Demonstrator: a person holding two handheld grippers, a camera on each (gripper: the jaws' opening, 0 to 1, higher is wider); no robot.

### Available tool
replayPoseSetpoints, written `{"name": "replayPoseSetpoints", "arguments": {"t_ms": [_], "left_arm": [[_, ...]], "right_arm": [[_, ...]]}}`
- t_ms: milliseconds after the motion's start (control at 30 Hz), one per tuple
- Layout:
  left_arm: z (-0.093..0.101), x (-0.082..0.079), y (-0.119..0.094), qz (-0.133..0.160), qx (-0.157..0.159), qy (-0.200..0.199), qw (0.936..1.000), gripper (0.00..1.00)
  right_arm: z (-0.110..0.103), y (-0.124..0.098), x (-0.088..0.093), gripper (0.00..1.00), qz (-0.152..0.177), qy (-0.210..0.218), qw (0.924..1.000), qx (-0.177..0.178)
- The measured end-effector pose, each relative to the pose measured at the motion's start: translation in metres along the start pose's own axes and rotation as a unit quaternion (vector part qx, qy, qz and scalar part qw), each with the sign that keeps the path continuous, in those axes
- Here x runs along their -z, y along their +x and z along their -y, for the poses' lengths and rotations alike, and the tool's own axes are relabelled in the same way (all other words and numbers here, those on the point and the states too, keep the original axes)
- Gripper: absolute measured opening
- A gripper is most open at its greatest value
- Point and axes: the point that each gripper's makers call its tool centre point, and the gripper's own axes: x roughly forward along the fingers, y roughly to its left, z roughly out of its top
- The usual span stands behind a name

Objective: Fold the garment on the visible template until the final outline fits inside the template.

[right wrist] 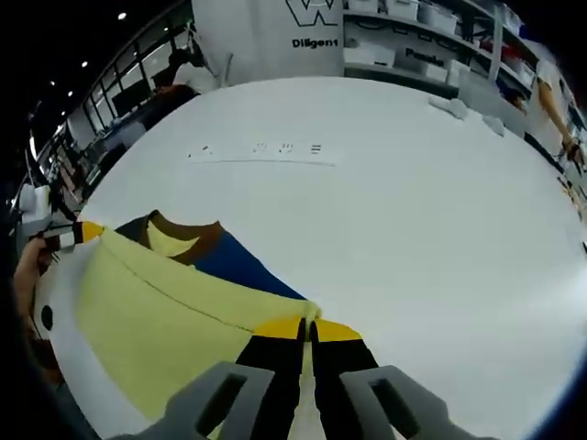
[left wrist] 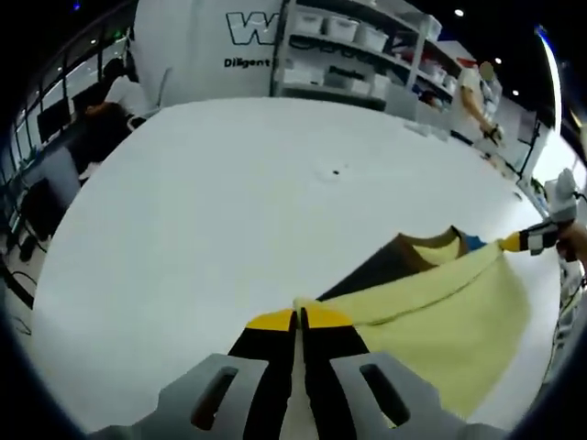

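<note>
A pale yellow garment with a brown collar and a dark blue panel lies on the white table, its folded edge stretched between the two grippers. In the left gripper view, my left gripper is shut on the garment's near corner, and the right gripper pinches the far corner at the right. In the right gripper view, my right gripper is shut on the yellow garment beside the dark blue panel. The left gripper holds the other corner at the left, with a hand behind it.
A faint white strip with marks lies across the far part of the table. A small dark speck sits mid-table. Shelves with bins stand behind, and people work at desks beyond the edge.
</note>
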Motion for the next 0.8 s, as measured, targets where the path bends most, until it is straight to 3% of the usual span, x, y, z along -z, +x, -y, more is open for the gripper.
{"name": "replayPoseSetpoints", "arguments": {"t_ms": [200,333,433,467,567,667,800], "left_arm": [[0.001,0.005,0.003,-0.003,-0.006,0.010,0.9999,0.00],[0.003,0.002,0.003,0.005,-0.004,0.042,0.9991,0.01],[0.011,0.000,-0.002,0.012,0.018,0.122,0.9923,0.04],[0.015,-0.001,-0.004,0.018,0.022,0.151,0.9882,0.11],[0.025,0.001,-0.009,0.021,0.049,0.180,0.9823,0.22],[0.027,-0.001,-0.013,0.034,0.050,0.232,0.9708,0.31],[0.038,-0.002,-0.016,0.053,0.067,0.269,0.9593,0.47]], "right_arm": [[0.000,0.004,0.002,0.00,0.007,-0.026,0.9996,-0.002],[0.000,0.004,-0.001,0.00,0.017,-0.079,0.9967,-0.005],[-0.002,0.000,-0.004,0.00,0.031,-0.145,0.9890,-0.008],[-0.003,-0.002,-0.002,0.01,0.029,-0.168,0.9852,-0.013],[-0.007,-0.005,-0.003,0.14,0.050,-0.227,0.9724,-0.018],[-0.011,-0.007,0.000,0.31,0.055,-0.268,0.9616,-0.027],[-0.013,-0.008,0.001,0.32,0.064,-0.303,0.9505,-0.029]]}}
